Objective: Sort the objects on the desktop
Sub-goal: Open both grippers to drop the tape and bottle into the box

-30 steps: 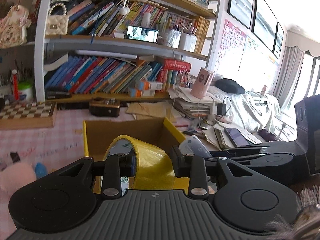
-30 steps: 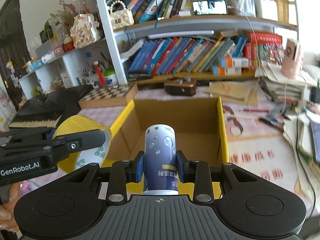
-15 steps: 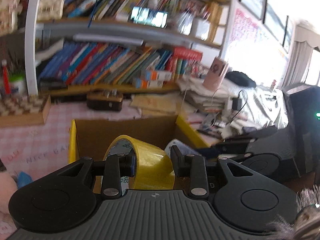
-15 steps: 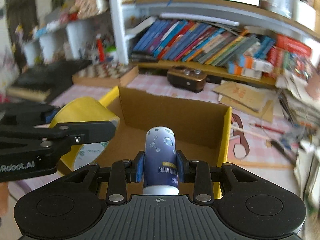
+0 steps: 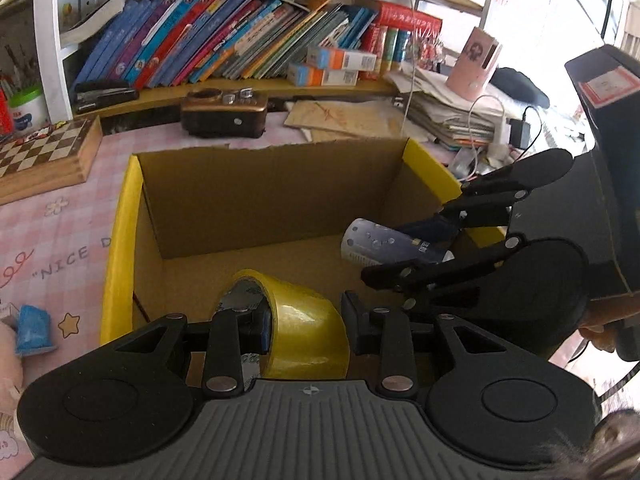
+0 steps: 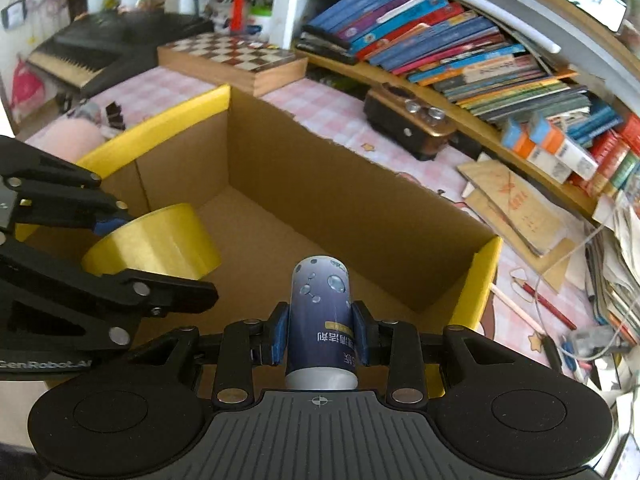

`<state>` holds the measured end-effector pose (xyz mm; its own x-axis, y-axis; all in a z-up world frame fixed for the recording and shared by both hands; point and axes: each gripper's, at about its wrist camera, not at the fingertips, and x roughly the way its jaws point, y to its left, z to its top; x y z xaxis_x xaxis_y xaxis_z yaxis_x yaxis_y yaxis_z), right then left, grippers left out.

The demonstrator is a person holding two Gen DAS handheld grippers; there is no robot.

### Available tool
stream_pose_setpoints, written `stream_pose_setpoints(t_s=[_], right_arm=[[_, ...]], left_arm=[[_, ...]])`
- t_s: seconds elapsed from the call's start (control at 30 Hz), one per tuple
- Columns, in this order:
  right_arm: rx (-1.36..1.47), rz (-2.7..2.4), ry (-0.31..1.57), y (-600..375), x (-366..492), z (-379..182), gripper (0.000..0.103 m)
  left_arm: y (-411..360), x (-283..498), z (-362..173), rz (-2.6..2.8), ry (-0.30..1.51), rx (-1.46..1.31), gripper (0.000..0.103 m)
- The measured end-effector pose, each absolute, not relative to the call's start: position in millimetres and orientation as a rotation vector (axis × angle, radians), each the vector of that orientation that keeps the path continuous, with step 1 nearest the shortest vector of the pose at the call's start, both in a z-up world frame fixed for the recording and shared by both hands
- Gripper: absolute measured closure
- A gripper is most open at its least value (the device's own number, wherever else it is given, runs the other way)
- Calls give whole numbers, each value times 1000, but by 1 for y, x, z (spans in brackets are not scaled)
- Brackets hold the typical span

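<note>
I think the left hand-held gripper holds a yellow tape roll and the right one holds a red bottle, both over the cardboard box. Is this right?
Not quite: the bottle in the right hand-held gripper is dark blue, not red, as the right wrist view shows. The rest stands.

1 cardboard box (image 5: 256, 200), 1 yellow tape roll (image 5: 308, 328), 1 blue can (image 6: 320, 312), 2 hand-held grippers, 1 chessboard (image 5: 40, 156), 2 orange-blue boxes (image 5: 340, 58).

1. Pink checked tabletop (image 5: 60, 216) carries the open cardboard box (image 5: 276, 184) at centre.
2. Chessboard (image 5: 40, 156) lies at ten o'clock.
3. Brown radio (image 5: 224, 110) sits at twelve.
4. Paper stacks (image 5: 444, 116) lie at two.
</note>
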<state>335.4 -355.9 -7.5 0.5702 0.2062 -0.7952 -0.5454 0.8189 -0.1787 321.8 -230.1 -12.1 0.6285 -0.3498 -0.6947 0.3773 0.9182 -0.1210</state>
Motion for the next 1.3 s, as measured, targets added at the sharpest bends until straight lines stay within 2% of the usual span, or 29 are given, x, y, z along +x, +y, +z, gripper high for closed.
stream_pose_setpoints(t_s=[0.13, 0.23, 0.27, 0.3, 0.37, 0.47, 0.57, 0.63, 0.77, 0.87, 1.03, 1.3], right_arm=[[-454, 467, 866, -353, 333, -11, 70], [-435, 471, 860, -356, 335, -9, 70], [-433, 466, 850, -357, 335, -8, 70], [-436, 459, 838, -357, 334, -7, 70], [-426, 444, 818, -360, 334, -3, 70], [-386, 429, 795, -367, 333, 5, 69], [-340, 410, 754, -373, 328, 17, 68], [-309, 393, 723, -377, 324, 25, 63], [-238, 365, 657, -385, 310, 41, 63], [-201, 332, 596, -389, 295, 51, 62], [-139, 250, 506, -398, 262, 58, 52], [-22, 107, 453, -408, 217, 55, 44]], left_arm=[[-230, 322, -14, -405, 791, 45, 70], [-230, 322, -13, -392, 780, 51, 64], [-229, 322, -13, -388, 779, 44, 59], [-228, 321, -12, -377, 762, 43, 48], [-226, 317, -7, -379, 716, 38, 42], [-224, 310, 3, -368, 660, 32, 22], [-223, 301, 15, -374, 595, 40, 19], [-223, 295, 23, -370, 568, 51, 15], [-225, 279, 36, -327, 515, 91, 0], [-224, 264, 42, -276, 491, 112, 0], [-212, 241, 50, -221, 459, 95, 0], [-183, 213, 50, -109, 463, 27, 0]])
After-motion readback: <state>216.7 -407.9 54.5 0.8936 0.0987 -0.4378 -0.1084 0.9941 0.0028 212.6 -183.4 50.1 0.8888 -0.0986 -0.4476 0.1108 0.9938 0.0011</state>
